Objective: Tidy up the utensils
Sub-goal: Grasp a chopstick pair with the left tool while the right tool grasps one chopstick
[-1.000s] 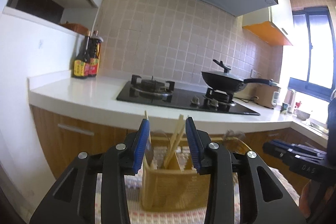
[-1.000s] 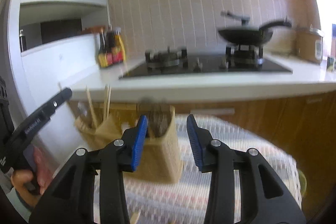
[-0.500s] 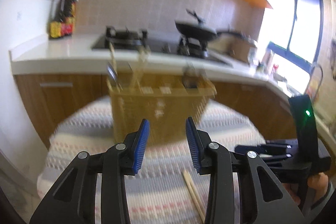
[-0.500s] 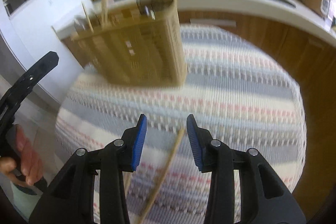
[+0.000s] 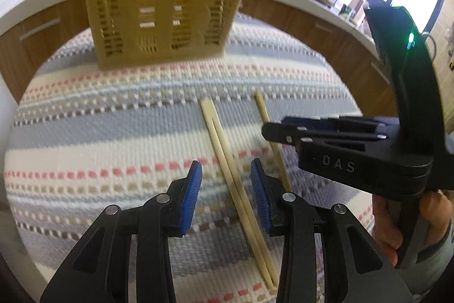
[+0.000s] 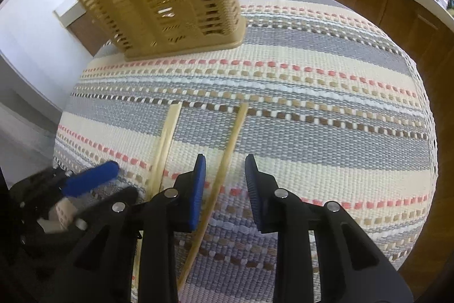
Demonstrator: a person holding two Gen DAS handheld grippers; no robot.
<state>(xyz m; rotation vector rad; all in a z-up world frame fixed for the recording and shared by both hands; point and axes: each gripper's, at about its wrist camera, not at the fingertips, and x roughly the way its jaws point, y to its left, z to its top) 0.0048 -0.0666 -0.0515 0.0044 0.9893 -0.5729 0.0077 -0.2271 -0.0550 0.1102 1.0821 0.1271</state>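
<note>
I am pointing both tools down at the striped cloth [image 5: 113,132] covering the tabletop. My left hand-held gripper [image 5: 226,190] is standing partly open, and a pair of chopsticks [image 5: 227,158] is lying flat on the cloth between its blue pads [image 5: 191,195] — closer to the right-hand pad, running away from me and slanting a little to the left. The pads are not pressing on the pair.

Just to the right of that tool, my right hand-held gripper [image 6: 224,183] is pointing down at a single chopstick [image 6: 227,149]. Its jaws are closing, with the stick lying between them, nearer the left pad and not yet pinched. From the right wrist camera, the stick is running from under the tool forward and slightly to the right, and the paired chopsticks are lying just beyond the left pad, near the blue tip of my other tool.

Ahead of both tools, well beyond the chopsticks' far ends, a tan slotted utensil holder [image 5: 164,7] is standing upright on the cloth — further chopsticks and what look like spoon ends are sticking out of its top. From the left wrist camera, my right hand [image 5: 408,220] is wrapping the black handle to the right of my left tool.
</note>
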